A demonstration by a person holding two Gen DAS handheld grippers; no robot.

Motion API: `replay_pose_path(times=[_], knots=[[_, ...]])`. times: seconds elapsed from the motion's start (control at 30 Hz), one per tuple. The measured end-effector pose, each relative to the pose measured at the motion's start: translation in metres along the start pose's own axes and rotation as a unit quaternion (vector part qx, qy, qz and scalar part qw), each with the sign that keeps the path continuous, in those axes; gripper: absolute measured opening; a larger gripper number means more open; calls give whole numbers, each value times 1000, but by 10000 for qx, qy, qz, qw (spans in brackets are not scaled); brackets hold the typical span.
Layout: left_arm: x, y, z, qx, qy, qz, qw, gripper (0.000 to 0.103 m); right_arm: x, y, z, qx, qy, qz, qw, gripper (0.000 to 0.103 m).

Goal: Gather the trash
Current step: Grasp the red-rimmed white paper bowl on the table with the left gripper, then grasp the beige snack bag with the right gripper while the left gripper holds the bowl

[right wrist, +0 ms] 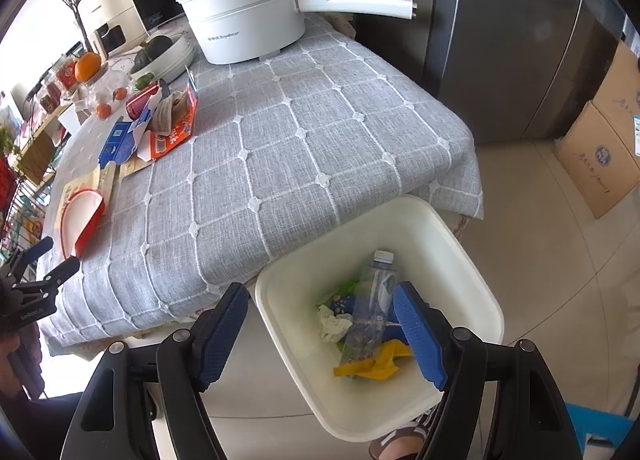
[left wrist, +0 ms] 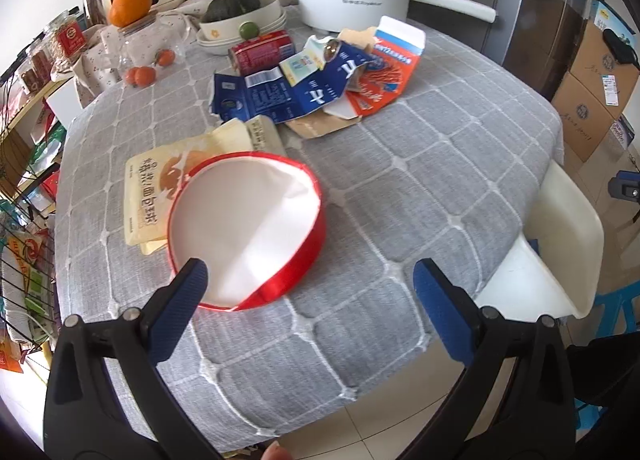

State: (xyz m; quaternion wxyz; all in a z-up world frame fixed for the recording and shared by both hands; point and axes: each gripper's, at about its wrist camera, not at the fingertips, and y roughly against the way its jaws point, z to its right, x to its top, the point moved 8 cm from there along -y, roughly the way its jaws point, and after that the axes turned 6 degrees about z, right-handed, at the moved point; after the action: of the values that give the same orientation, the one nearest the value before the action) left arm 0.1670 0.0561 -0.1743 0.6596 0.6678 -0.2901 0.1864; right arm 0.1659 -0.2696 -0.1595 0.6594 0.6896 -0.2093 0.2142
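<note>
The left tongs [left wrist: 310, 280] stood wide open and empty over the near edge of the bench [left wrist: 400, 188] with its grey checked cloth, one blue pad just at the rim of the shallow round red-walled paper lid [left wrist: 248, 228]. The right tongs [right wrist: 320, 334], open with nothing between the pads, hung above the cream plastic bin [right wrist: 452, 244], where a clear plastic bottle [right wrist: 372, 304] lay among wrappers.

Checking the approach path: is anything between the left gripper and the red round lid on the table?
Nothing visible. The left gripper hangs open right at the red round lid, with only bare tablecloth nearby.
</note>
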Motion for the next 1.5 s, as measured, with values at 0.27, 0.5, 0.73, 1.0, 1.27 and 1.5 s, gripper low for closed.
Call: replay_pose_path(times=[0.27, 0.5, 0.73, 1.0, 1.27, 1.5], knots=[[-8, -24, -16, 242, -123, -273, 9993, 78, 3, -8, -21, 60, 94, -49, 9999, 77], [-9, -31, -7, 284, -435, -379, 9979, 38, 7, -12, -27, 98, 47, -65, 9999, 77], [8, -1, -6, 6, -182, -1, 9998, 19, 14, -13, -41, 196, 60, -27, 9998, 77], [27, 49, -35, -699, 969, 564, 9912, 16, 27, -21, -75, 353, 83, 38, 9993, 77], [22, 81, -77, -632, 1323, 950, 9846, 16, 39, -47, -146, 654, 230, 23, 9976, 77], [3, 83, -116, -466, 1593, 882, 9822, 16, 42, -86, -236, 1090, 399, -57, 9932, 77]])
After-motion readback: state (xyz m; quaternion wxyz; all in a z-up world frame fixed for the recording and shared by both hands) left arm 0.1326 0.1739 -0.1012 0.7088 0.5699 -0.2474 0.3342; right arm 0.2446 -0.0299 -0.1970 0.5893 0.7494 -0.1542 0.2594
